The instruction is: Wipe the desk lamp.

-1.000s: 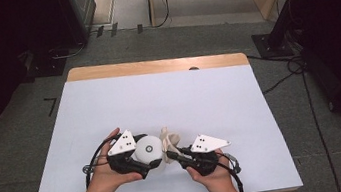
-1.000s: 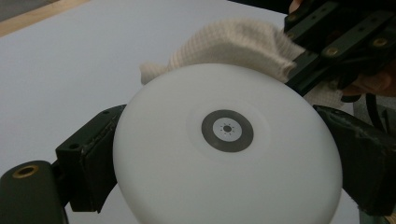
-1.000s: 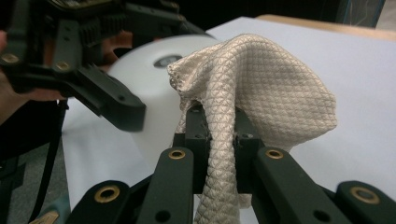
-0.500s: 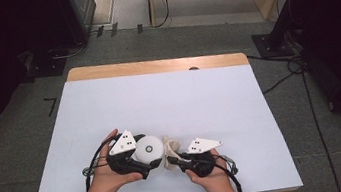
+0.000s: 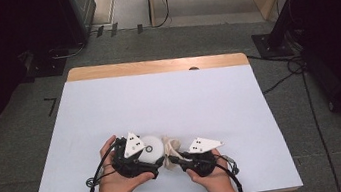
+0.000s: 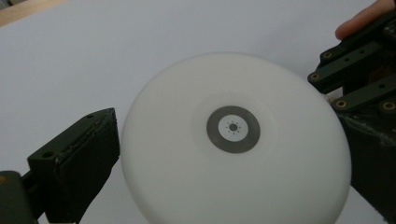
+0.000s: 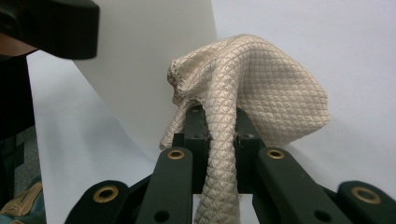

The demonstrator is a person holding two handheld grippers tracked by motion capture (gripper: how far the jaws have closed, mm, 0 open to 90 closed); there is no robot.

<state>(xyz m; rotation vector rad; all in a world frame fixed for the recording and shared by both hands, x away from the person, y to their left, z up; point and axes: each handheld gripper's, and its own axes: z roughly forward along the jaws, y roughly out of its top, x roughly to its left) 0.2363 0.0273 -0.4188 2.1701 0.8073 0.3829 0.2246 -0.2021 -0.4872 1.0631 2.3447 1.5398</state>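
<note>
Bench (image 5: 158, 97): a white-topped rectangular work surface with a pale wooden far edge, carrying the work at its near edge, close to the person's hands. It is bare apart from the items in hand.

Dish (image 6: 233, 140): a round white smooth-glazed plate or shallow bowl with a grey ring mark at its centre. It is held on edge, underside turned toward the left hand-held gripper's camera, just above the bench near its front. It is judged to be tilted so that one face is presented for wiping.

Left hand-held gripper (image 5: 140, 161): black, two-jawed, topped by a grey three-cornered plate. Its jaws are set wide, one at each side of the dish rim; in the left gripper view the near jaw stands at the rim's edge. The dish is judged gripped across its width.

Right hand-held gripper (image 5: 180, 161): same build, jaws drawn nearly together and clamped on the cloth. It is brought alongside the dish so that the cloth meets it.

Cloth (image 7: 252, 93): a beige quilted fabric with a diamond weave, bunched into a soft pad above the jaws, one tail hanging down between them. It lies against, or just beside, the dish's white surface.
</note>
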